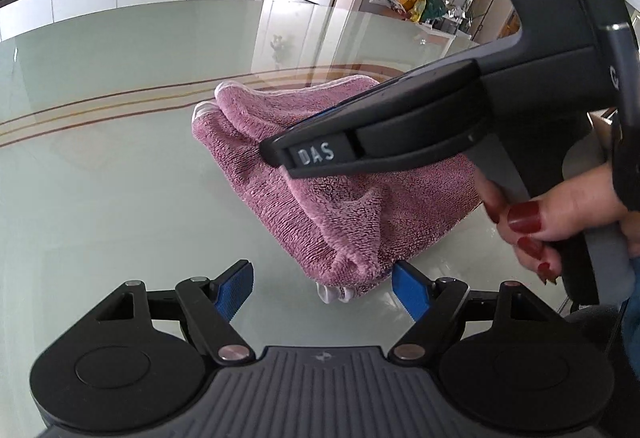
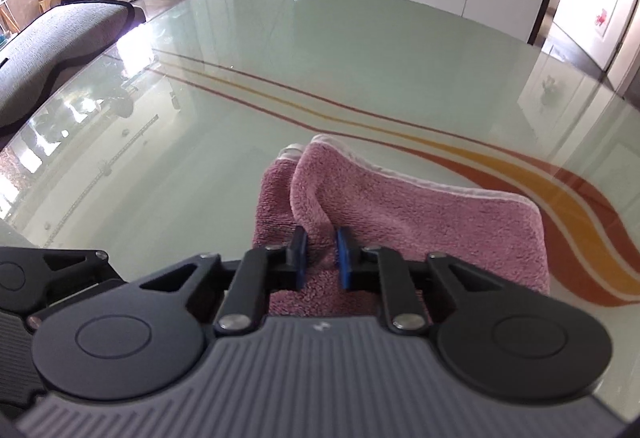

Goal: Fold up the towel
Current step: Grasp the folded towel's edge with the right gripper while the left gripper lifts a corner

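Left hand-held gripper (image 1: 323, 288) sat wide open, nothing held, beside towel's near corner. Right hand-held gripper (image 2: 322, 258) pinched pink towel (image 2: 400, 222) ridge. Towel lay on glass counter (image 2: 280, 49), bunched, partly folded; flattening and final fold likely remained.

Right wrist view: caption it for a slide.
Right tongs pinch a raised fold of the pink towel on the glass table.

The right gripper (image 1: 276, 153) covers part of the towel (image 1: 320, 197). The towel's near edge hides under its body.
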A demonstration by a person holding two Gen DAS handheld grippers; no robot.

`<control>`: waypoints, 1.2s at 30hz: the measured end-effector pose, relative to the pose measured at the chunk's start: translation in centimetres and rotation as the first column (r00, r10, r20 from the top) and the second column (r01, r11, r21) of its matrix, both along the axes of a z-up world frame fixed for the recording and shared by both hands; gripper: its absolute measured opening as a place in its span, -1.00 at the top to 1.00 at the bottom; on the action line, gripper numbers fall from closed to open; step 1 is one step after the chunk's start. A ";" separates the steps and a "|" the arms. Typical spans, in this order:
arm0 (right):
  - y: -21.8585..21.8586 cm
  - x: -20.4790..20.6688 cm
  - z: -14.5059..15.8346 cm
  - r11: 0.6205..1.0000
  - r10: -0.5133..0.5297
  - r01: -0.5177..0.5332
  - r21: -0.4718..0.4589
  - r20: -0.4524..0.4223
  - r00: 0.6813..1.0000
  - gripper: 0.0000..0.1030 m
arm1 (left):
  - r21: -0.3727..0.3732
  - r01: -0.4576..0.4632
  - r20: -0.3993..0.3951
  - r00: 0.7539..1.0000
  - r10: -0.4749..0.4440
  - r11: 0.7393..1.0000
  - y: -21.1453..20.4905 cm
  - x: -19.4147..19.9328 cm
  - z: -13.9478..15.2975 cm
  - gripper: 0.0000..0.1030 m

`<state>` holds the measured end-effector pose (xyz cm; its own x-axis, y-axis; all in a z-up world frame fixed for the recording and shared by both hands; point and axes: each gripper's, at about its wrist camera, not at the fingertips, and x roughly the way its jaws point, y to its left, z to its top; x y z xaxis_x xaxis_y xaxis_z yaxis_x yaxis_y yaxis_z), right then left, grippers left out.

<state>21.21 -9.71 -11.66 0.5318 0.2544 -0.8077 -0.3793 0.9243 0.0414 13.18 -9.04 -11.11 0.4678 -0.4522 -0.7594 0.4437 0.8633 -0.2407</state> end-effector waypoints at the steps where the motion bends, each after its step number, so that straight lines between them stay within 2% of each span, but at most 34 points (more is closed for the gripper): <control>1: -0.2 0.2 0.2 1.000 0.004 -0.004 0.005 -0.012 1.000 0.77 | 0.003 0.003 -0.008 1.000 -0.003 1.000 -0.1 0.1 0.1 -0.54; 5: -0.8 0.8 1.2 0.999 0.034 -0.033 0.008 -0.057 0.998 0.78 | 0.006 0.028 -0.042 0.999 -0.027 1.000 -0.4 0.6 0.4 -0.54; 12: -1.1 0.9 3.7 0.992 0.093 -0.100 -0.073 -0.082 0.992 0.79 | 0.042 0.093 -0.070 0.993 -0.090 0.995 -1.4 1.7 1.3 -0.54; 22: -5.0 0.5 6.5 0.986 0.095 -0.107 -0.129 -0.098 0.991 0.79 | 0.104 0.145 -0.098 0.986 -0.135 0.984 -3.3 3.8 2.5 -0.54; 29: -11.1 0.7 7.3 0.975 0.016 -0.031 -0.218 -0.072 0.997 0.79 | 0.102 0.169 -0.089 0.983 -0.160 0.980 -3.5 4.1 3.9 -0.54; 36: -17.8 0.9 8.3 0.953 -0.118 0.110 -0.281 -0.013 0.993 0.79 | 0.129 0.151 -0.088 0.986 -0.140 0.980 -4.0 5.7 4.7 -0.54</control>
